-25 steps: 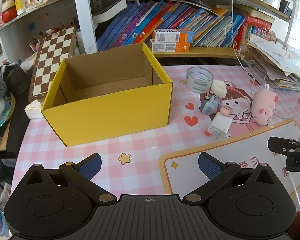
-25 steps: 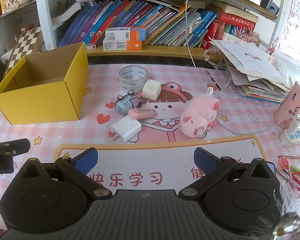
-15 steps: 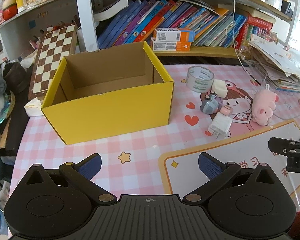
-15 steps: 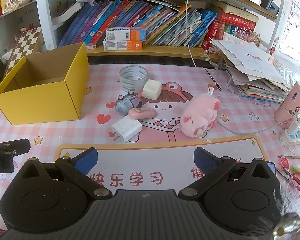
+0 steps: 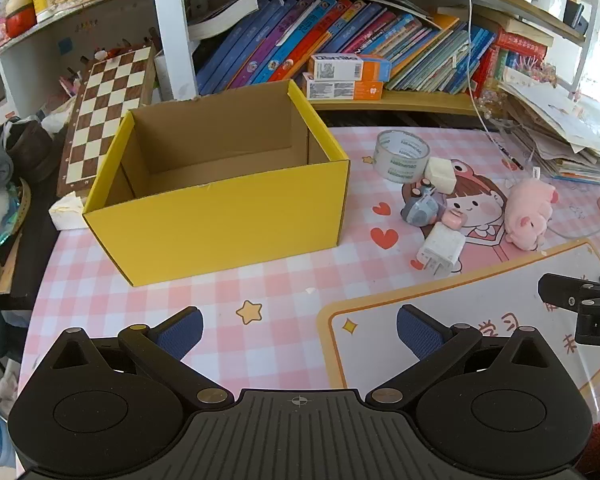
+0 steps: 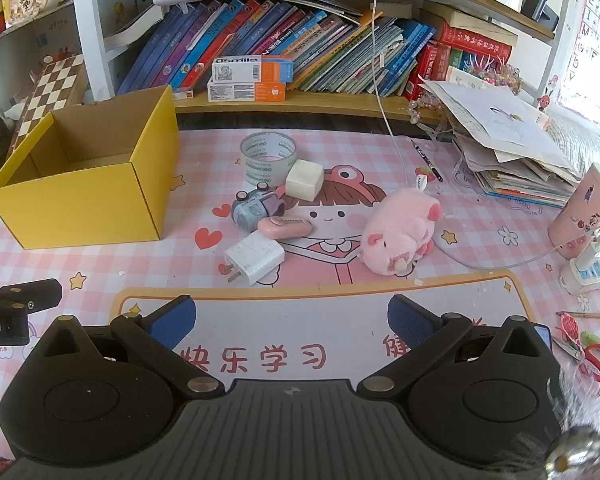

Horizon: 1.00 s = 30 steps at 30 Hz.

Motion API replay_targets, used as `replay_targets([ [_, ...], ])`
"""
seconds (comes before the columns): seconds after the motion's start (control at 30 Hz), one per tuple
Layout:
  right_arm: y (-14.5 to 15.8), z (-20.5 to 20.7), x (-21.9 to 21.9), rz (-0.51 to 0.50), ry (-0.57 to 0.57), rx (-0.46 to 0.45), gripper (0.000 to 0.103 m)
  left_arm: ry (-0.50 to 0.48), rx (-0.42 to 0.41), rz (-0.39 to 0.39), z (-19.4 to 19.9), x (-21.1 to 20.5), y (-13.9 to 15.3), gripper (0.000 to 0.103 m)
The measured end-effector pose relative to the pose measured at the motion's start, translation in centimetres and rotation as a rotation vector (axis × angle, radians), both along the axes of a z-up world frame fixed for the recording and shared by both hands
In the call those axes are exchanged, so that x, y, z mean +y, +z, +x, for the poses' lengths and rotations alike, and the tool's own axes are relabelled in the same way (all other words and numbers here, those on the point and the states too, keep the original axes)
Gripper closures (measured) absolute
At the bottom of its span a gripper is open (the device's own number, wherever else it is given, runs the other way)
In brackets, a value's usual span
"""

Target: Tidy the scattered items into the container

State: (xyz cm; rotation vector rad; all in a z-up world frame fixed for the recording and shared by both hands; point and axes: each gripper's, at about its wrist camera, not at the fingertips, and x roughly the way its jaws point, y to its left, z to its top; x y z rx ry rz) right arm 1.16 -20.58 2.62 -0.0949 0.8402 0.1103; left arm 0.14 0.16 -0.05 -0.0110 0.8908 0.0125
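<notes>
An empty yellow cardboard box stands open on the pink checked table mat. To its right lies a cluster: a clear tape roll, a white cube, a small grey toy, a pink eraser-like case, a white plug charger and a pink plush pig. My left gripper hovers open in front of the box. My right gripper is open, short of the charger. Nothing sits between either pair of fingers.
A shelf of leaning books runs behind the table. A chessboard leans at the back left. A paper stack, a pink tube, a power strip and red scissors sit at the right.
The left wrist view has shifted slightly, so the box sits a touch lower and further right. The right wrist view is unchanged.
</notes>
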Motion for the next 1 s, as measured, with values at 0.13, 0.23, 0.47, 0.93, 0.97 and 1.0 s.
replay_targets([
  [0.13, -0.04, 0.01, -0.12, 0.003, -0.003, -0.001, 0.000, 0.002, -0.002, 0.000, -0.04, -0.04, -0.03, 0.000],
  [0.23, -0.01, -0.01, -0.11, 0.003, -0.005, 0.000, 0.000, 0.001, -0.003, 0.000, -0.10, -0.02, -0.04, 0.000],
  [0.47, 0.03, 0.04, -0.19, 0.004, -0.003, 0.000, 0.000, 0.001, -0.001, -0.002, -0.10, 0.02, -0.02, 0.000],
  [0.93, -0.06, 0.02, -0.02, 0.005, -0.004, 0.006, 0.000, -0.001, 0.005, -0.011, 0.03, 0.11, -0.09, 0.000],
  [0.97, -0.07, 0.03, -0.01, 0.005, -0.004, 0.006, 0.000, -0.002, 0.005, -0.012, 0.03, 0.11, -0.09, 0.000],
  [1.0, -0.08, 0.04, 0.01, 0.005, -0.004, 0.007, 0.000, -0.002, 0.006, -0.012, 0.04, 0.12, -0.09, 0.000],
])
